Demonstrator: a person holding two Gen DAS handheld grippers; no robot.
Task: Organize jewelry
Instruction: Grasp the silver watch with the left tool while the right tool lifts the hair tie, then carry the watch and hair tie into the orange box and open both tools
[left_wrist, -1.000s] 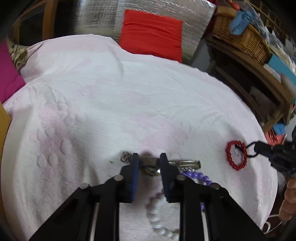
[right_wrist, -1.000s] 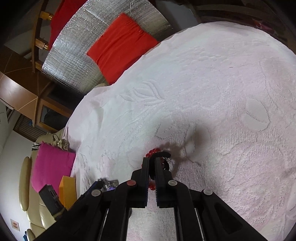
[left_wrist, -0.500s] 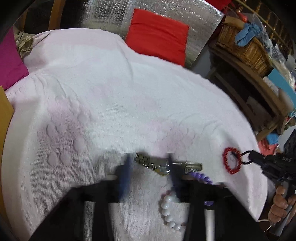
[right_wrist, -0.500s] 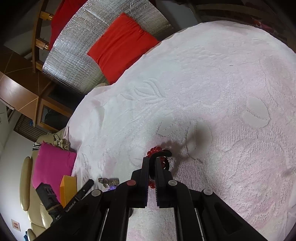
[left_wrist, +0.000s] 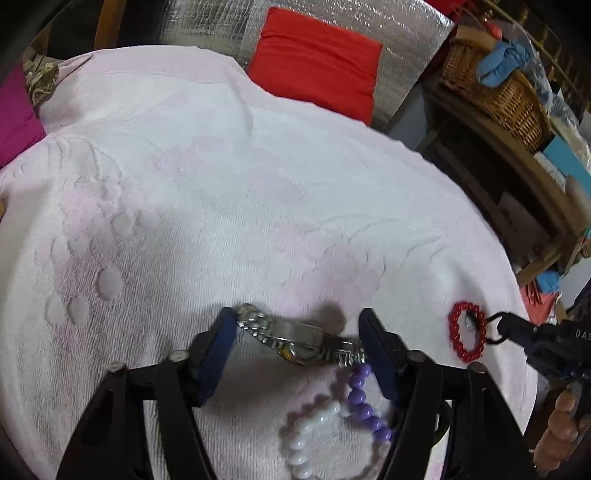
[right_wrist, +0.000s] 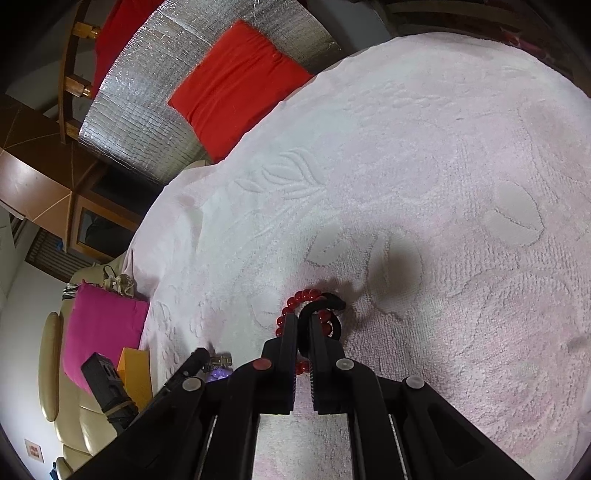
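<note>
steel-link watch (left_wrist: 295, 341) between spread left fingers (left_wrist: 218, 350), glossy red bead bracelet (left_wrist: 466, 330) by closed right fingers (right_wrist: 290, 334)

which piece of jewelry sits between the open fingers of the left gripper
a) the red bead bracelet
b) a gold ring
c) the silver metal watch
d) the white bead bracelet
c: the left gripper is spread wide, with the silver metal watch lying across the gap between its blue pads; the red bead bracelet lies off to the right, by the right gripper.
</note>
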